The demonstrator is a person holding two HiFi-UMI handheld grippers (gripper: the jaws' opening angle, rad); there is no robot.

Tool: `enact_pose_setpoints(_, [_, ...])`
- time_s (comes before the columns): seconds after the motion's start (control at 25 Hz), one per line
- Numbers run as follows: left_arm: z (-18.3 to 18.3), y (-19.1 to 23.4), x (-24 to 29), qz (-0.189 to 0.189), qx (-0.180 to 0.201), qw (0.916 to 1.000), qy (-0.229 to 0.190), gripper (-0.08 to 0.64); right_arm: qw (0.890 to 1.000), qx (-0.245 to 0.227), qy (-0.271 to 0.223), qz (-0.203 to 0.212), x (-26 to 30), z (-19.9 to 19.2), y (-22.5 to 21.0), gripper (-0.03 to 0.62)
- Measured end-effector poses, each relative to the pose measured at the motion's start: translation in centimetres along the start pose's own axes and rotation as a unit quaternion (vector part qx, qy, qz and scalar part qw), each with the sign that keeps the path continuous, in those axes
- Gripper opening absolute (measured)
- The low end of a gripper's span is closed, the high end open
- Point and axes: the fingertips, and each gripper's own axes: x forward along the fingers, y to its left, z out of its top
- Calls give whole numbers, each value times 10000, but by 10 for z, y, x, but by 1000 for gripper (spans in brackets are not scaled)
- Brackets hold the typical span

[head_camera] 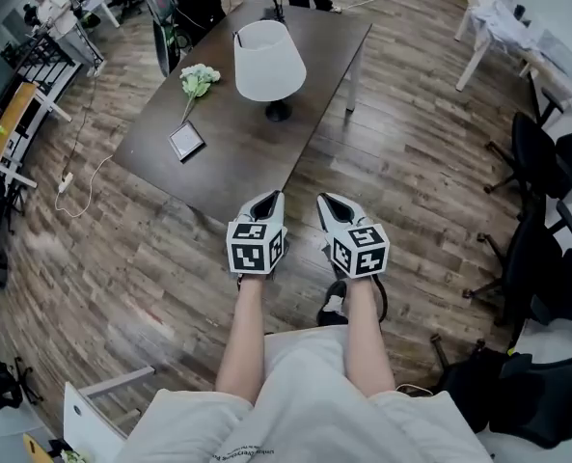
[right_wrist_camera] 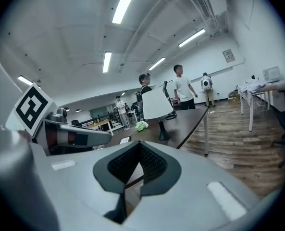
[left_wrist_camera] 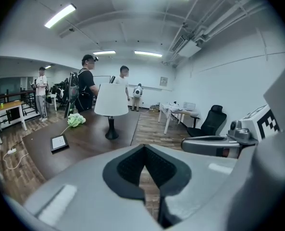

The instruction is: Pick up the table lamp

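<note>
Table lamp [head_camera: 269, 61] stands untouched on the table [head_camera: 218, 162]; left gripper [head_camera: 269, 201] and right gripper [head_camera: 330, 204], fingers clenched empty, must approach and open.

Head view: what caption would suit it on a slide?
Left gripper and right gripper, both shut and empty, held short of a dark table bearing a white-shaded table lamp.

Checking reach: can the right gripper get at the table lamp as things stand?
Likely not yet: the right gripper is shut, short of the table edge; the table lamp stands farther in. Nothing stands between.
</note>
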Motion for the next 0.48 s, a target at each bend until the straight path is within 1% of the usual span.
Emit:
enact_pose_setpoints(0.12, [15,-5,27,56,-173,9998,-125,1,9998,46,-51,212,8,13,-24,28])
enact_pose_setpoints(0.2, [25,-11,41,78,-296,9993,-235,1,9996,-5,-35,274,11,19,-41,28])
enact_pose_setpoints(0.28, [34,-15,51,133,-372,9987,-321,1,9995,-84,49,300,16,20,-57,28])
enact_pose_setpoints(0.4, [46,-14,67,231,-386,9984,-338,1,9996,30,77,266,28,26,-80,28])
enact_pose_setpoints(0.48, [53,-8,75,300,-414,9980,-360,1,9997,-20,77,216,38,31,-90,28])
